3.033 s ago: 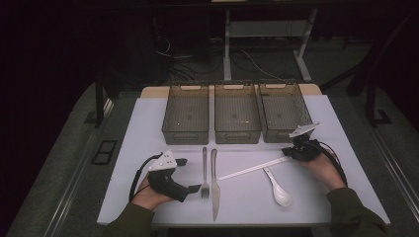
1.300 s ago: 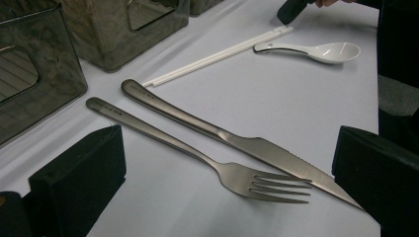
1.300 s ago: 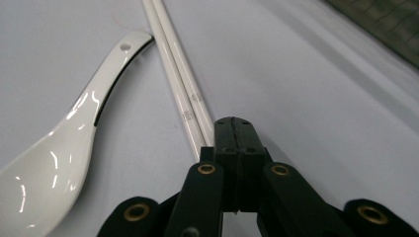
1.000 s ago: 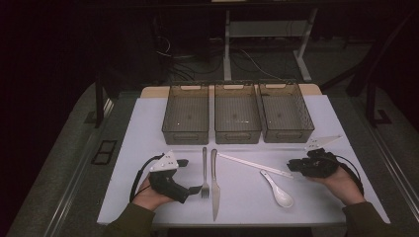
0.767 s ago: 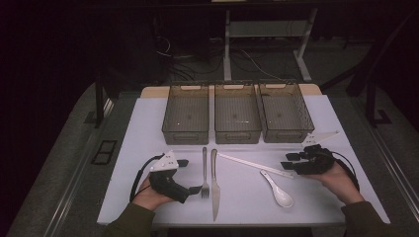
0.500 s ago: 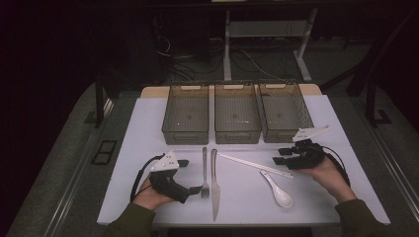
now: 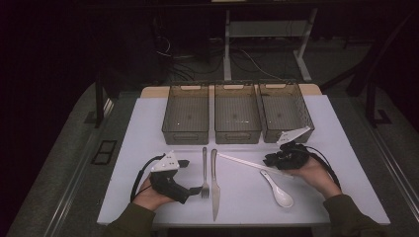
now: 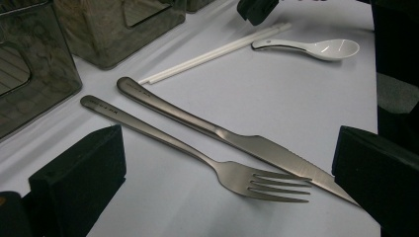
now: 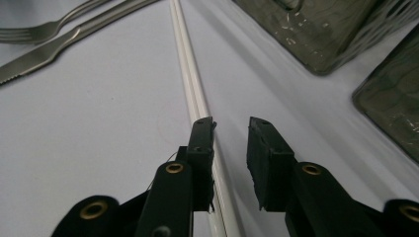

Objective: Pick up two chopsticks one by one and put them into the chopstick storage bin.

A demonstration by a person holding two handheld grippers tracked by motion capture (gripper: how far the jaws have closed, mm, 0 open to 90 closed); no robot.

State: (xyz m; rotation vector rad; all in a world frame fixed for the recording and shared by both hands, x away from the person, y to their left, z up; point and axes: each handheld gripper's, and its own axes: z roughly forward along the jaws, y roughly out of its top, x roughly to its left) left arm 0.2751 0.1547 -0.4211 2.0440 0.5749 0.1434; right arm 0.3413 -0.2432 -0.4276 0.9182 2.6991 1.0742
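White table (image 7: pixel 148 128), three bins (image 7: pixel 236 112), fork (image 7: pixel 204 171), knife (image 7: pixel 214 182), chopsticks (image 7: pixel 242 162), spoon (image 7: pixel 277 189).

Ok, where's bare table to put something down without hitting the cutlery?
Free: the wide strip left of the left bin, above the left gripper; also the near right corner past the spoon. Crowded: the middle, where fork, knife and chopsticks lie close, with the right gripper at the chopsticks.

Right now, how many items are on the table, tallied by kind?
Fork: 1
Knife: 1
White spoon: 1
White chopsticks: 2, lying as a pair
Mesh bins: 3
Total: 8
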